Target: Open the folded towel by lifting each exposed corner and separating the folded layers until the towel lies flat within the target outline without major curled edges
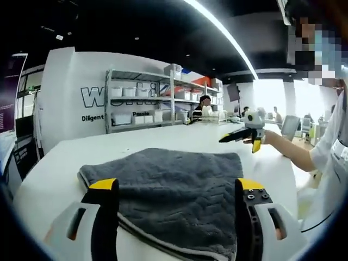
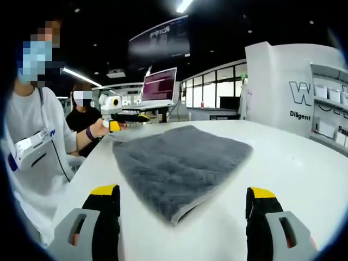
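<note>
A dark grey folded towel [image 1: 174, 163] lies on the white table [image 1: 65, 168], its light-edged layers showing at the near edge. My left gripper [image 1: 176, 185] is open, low over that edge, and the towel spreads between its yellow-tipped jaws. My right gripper [image 2: 182, 191] is open too, with a corner of the towel [image 2: 179, 157] pointing in between its jaws. In the left gripper view a person's hand holds the right gripper [image 1: 247, 135] above the table beyond the towel's far right corner. In the right gripper view the left gripper [image 2: 122, 117] hovers past the towel's far left corner.
A person in a white shirt [image 2: 32, 136] stands at the table edge, with another person [image 2: 81, 117] behind. Shelves with white bins [image 1: 147, 103] and a lettered white wall stand beyond the table [image 2: 283, 157]. A lit screen [image 2: 159, 86] sits past its far end.
</note>
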`<action>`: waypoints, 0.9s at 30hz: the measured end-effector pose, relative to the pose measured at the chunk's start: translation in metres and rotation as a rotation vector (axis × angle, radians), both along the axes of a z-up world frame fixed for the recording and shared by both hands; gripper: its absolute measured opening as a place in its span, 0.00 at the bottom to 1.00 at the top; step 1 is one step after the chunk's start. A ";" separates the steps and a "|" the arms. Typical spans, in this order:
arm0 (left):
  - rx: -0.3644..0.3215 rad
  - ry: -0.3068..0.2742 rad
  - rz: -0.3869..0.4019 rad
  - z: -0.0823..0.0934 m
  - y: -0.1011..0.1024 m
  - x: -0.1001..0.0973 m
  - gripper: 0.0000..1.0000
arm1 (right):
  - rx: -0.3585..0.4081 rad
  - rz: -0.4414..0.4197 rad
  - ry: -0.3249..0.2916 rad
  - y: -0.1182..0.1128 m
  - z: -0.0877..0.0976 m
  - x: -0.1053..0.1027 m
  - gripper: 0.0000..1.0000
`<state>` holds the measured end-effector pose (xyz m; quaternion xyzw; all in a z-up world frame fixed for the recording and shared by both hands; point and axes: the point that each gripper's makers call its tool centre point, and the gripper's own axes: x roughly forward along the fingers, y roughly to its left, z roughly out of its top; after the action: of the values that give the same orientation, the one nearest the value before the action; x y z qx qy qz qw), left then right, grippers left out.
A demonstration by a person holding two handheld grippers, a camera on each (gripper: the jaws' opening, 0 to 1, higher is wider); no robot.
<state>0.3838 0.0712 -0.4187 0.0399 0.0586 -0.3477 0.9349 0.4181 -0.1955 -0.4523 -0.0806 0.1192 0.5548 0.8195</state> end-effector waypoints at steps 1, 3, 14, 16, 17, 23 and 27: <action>-0.003 -0.016 0.004 0.002 0.000 -0.002 0.90 | -0.002 -0.001 0.000 0.000 0.000 0.000 0.98; -0.012 -0.037 0.010 0.006 -0.001 -0.007 0.92 | -0.005 -0.004 0.002 -0.002 -0.001 0.001 0.98; -0.056 -0.025 0.038 -0.004 0.011 -0.004 0.99 | -0.004 0.019 0.042 -0.002 -0.008 -0.003 0.99; -0.072 -0.021 0.041 -0.004 0.012 -0.007 0.99 | -0.001 0.051 0.071 0.000 -0.011 -0.010 0.99; -0.081 -0.017 0.042 -0.004 0.012 -0.008 0.99 | -0.006 0.060 0.071 0.001 -0.012 -0.011 0.99; -0.099 -0.006 0.042 -0.005 0.011 -0.013 0.99 | -0.046 0.087 0.091 0.002 -0.022 -0.017 0.96; -0.105 -0.011 0.044 -0.004 0.010 -0.015 0.99 | -0.040 0.112 0.105 0.001 -0.021 -0.023 0.84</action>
<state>0.3691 0.0815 -0.4224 -0.0085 0.0362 -0.3292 0.9435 0.3953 -0.1942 -0.4737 -0.0745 0.1683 0.6007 0.7780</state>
